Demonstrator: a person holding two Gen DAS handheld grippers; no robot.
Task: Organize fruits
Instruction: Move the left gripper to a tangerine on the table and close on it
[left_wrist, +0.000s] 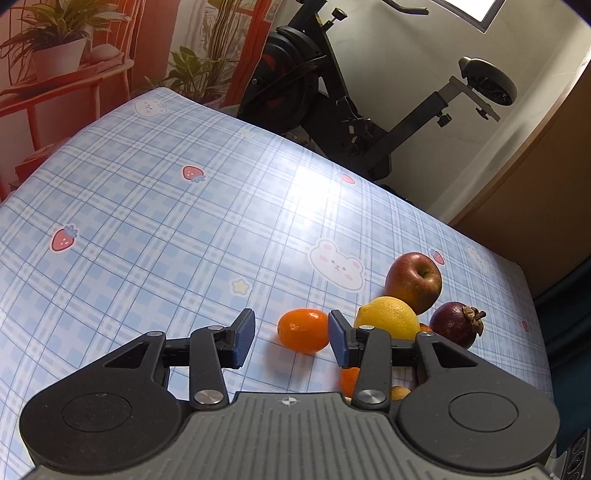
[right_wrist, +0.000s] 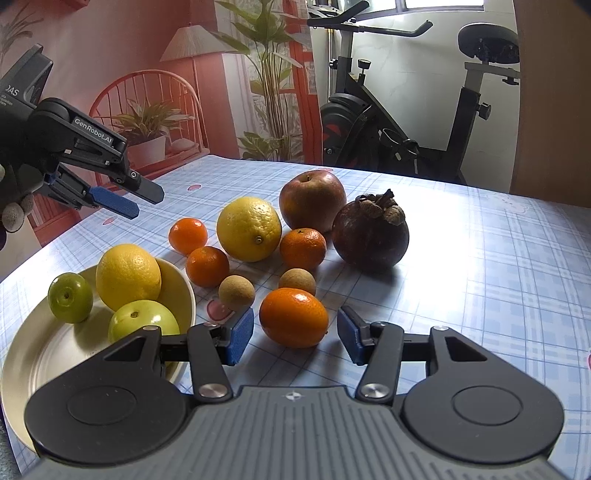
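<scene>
- The right gripper (right_wrist: 295, 334) stands with its jaws apart and nothing pressed between them; a small oval orange fruit (right_wrist: 293, 317) lies on the tablecloth (right_wrist: 480, 295) just ahead of the gap, touching neither blue pad.
- The left gripper (left_wrist: 291, 338) is also parted and empty — a mandarin (left_wrist: 303, 330) sits on the cloth just beyond its tips, nearer the right-hand finger.
- Only the right wrist view shows the cream bowl (right_wrist: 44, 354) at the left, holding a lemon (right_wrist: 127, 277) and two green fruits (right_wrist: 70, 297).
- That view also shows the loose heap: a second lemon (right_wrist: 249, 229), an apple (right_wrist: 312, 201), a mangosteen (right_wrist: 369, 234), several mandarins and two small tan round fruits (right_wrist: 236, 292).
- It catches the left gripper from outside, hovering above the table's left side, well apart from the bowl.
- The left wrist view shows only part of the heap; its own fingers hide the rest.
</scene>
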